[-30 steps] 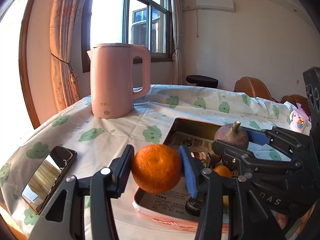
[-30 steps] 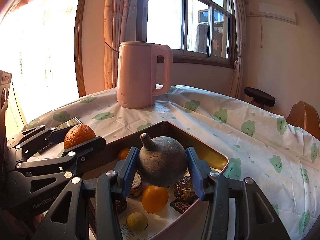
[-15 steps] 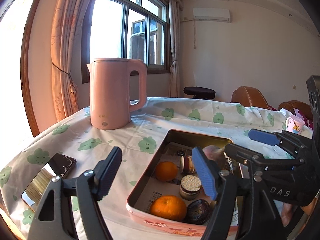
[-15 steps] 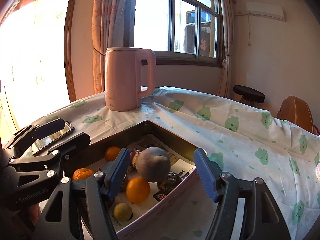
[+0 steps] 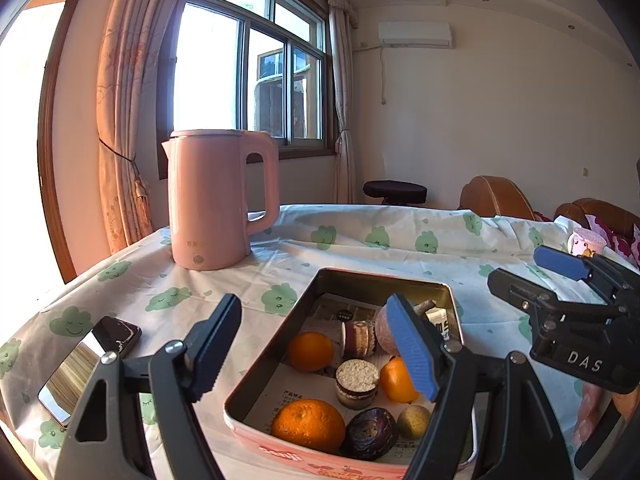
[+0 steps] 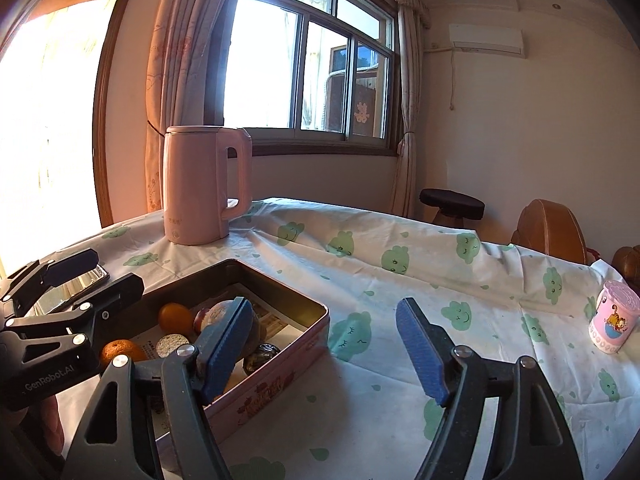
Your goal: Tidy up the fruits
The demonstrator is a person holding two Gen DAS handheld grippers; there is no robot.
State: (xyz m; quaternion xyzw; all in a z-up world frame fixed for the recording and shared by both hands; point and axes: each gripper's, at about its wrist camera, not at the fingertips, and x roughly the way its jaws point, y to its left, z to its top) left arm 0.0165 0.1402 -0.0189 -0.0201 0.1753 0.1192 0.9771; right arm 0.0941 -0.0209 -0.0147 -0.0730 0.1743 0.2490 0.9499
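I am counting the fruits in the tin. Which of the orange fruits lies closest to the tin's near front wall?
The largest orange, in the tin's front left corner beside the dark purple fruit. The other two oranges lie farther back.

Both tools are showing black, angular plastic frames studded with silver screw heads. The left gripper (image 5: 316,354) is wearing ribbed pads, one blue and one looking dark in shadow; the right gripper (image 6: 324,350) is carrying blue ribbed pads. White lettering is reading "GenRobot.AI" and, partly hidden, perhaps "DAS".
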